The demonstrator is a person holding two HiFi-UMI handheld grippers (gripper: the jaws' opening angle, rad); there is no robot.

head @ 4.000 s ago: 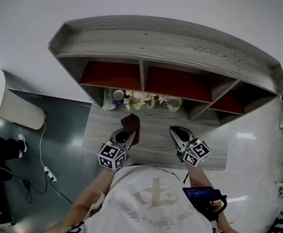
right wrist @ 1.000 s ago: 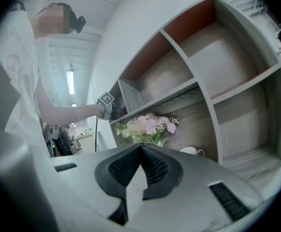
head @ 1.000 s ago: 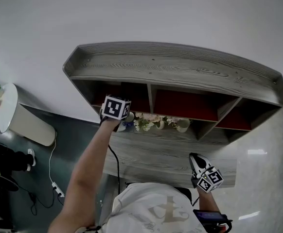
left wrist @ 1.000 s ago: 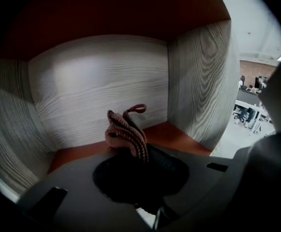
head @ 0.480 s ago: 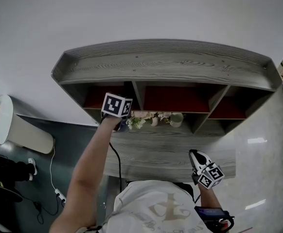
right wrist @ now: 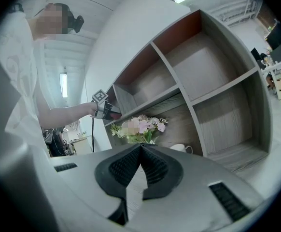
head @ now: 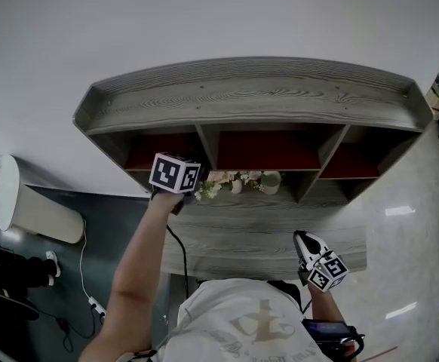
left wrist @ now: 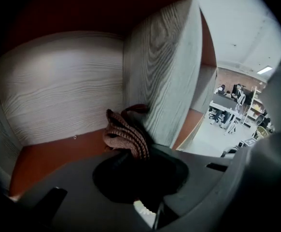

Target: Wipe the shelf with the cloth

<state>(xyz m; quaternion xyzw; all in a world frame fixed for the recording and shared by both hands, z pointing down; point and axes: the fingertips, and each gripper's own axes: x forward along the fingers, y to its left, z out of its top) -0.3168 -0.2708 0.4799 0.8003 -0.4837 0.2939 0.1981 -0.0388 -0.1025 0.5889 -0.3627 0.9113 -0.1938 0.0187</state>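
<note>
My left gripper reaches into the left red-backed compartment of the grey wooden shelf. It is shut on a bunched brown knitted cloth, which rests on the compartment's red floor against the grey upright divider. The right gripper hangs low over the desk surface, its jaws shut with nothing between them. From the right gripper view I see the left gripper at the shelf's left end.
A bunch of flowers and a white cup stand on the desk under the shelf. A white rounded appliance sits on the floor at left, with a cable beside it.
The left gripper rose from the desk with the cloth into the shelf's left compartment and has slid a little leftward in the last half second. The right gripper sank to the desk's right edge.
</note>
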